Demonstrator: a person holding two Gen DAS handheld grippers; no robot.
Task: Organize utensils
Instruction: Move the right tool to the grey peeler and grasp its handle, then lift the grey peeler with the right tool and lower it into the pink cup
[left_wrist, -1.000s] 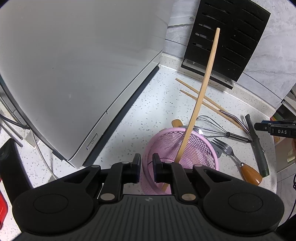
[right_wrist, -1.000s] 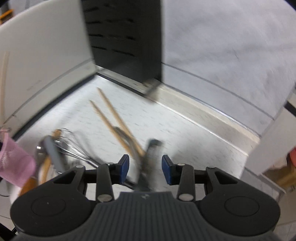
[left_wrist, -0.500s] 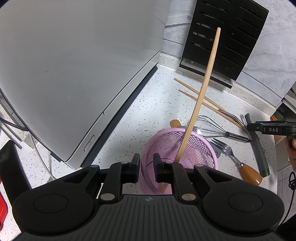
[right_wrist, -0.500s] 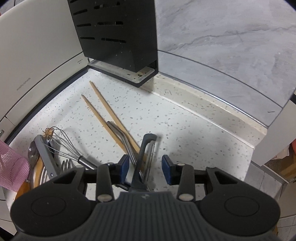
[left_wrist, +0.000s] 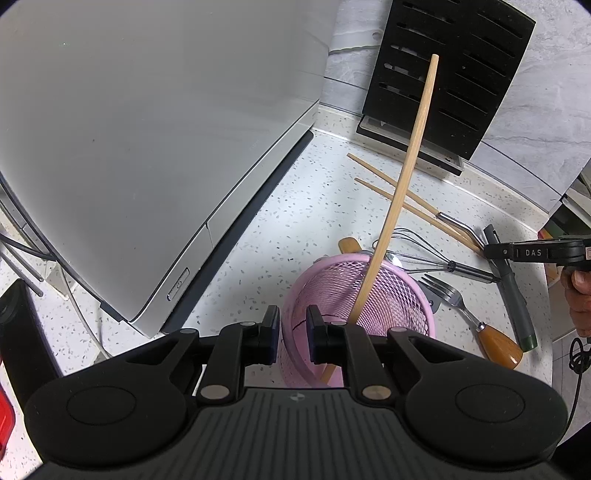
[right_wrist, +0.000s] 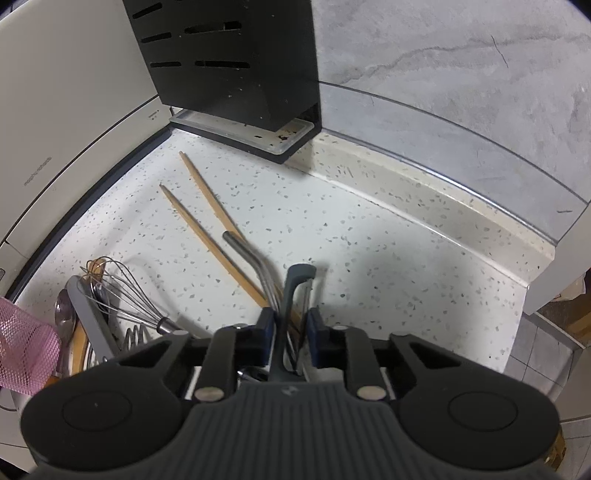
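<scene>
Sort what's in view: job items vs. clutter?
In the job:
pink mesh holder, rim clamped by left gripper
long wooden stick standing in it
grey-handled peeler between right gripper jaws, which just closed in
two wooden chopsticks
wire whisk
wooden-handled fork

Just there:
black slotted knife block
white appliance

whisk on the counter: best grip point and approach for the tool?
Grip the whisk by its steel handle, coming from above with the fingers across the shaft. It lies flat, its wire loops spring and overlap the wooden spoon, and the handle is the rigid part, though the fork lies close beside it.
</scene>
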